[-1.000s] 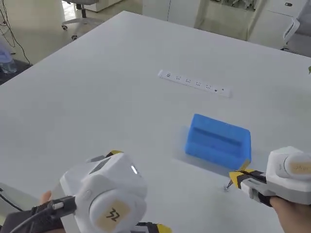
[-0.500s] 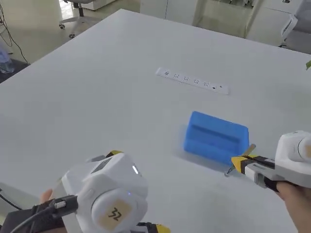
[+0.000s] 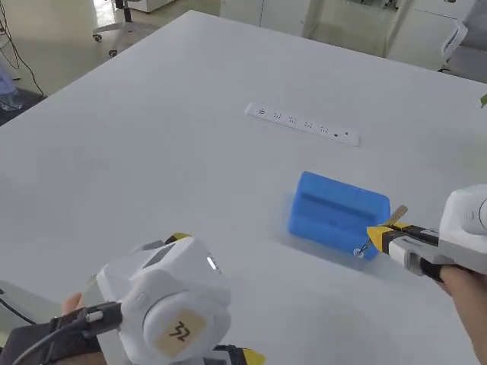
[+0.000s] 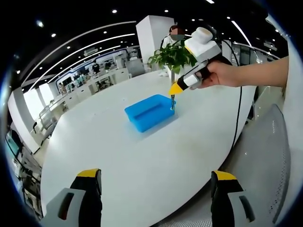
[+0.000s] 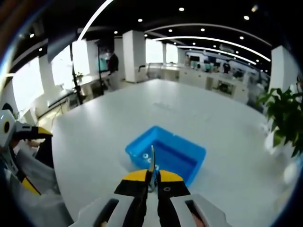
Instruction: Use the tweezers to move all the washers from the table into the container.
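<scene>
The right tool (image 5: pixel 151 178) had its jaws pressed together on the tweezers (image 5: pixel 152 161), which pointed down at the near corner of the blue container (image 3: pixel 323 228). A small silvery bit sat at the tweezer tips, just at the container's rim, too small to say whether it was a washer. The left tool (image 4: pixel 154 176) hung low over the white tabletop (image 3: pixel 152 137), its jaws wide apart and holding nothing, well apart from the container. A white power strip (image 3: pixel 303 124) lay on the tabletop beyond the container.
</scene>
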Available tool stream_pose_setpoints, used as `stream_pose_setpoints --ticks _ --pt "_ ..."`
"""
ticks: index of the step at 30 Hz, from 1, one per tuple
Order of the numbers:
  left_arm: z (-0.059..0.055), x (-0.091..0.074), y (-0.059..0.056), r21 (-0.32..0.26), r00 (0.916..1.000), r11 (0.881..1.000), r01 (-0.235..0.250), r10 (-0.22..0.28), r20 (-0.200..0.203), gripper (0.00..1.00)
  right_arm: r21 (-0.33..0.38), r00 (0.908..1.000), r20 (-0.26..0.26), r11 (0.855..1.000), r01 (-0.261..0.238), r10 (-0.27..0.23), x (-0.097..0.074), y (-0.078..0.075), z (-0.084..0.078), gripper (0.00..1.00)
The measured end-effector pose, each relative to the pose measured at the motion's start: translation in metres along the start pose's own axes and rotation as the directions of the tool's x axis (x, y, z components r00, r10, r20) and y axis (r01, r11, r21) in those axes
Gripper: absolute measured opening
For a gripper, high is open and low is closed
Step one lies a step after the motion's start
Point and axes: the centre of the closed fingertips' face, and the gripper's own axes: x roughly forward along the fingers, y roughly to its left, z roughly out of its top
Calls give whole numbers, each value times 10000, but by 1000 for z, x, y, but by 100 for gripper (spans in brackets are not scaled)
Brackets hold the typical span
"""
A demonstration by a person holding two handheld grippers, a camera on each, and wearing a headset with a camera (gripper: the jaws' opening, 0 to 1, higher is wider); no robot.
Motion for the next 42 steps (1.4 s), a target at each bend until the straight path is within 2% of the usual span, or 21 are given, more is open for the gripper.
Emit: stream_pose_setpoints --ticks 16,30,42 --pt "-1 1 2 -22 10000 10000 -12 12 -34 99 -231 9996 298 9997 28 -21 -2 -3 17 3" --pt "0 3 1 9 10000 10000 26 -26 -74 98 -430 9988 452 9989 197 -178 -3 -14 27 3" --pt "-5 2 5 -106 9998 9999 -44 42 -193 98 -469 9986 349 9980 416 -400 9 -29 28 3"
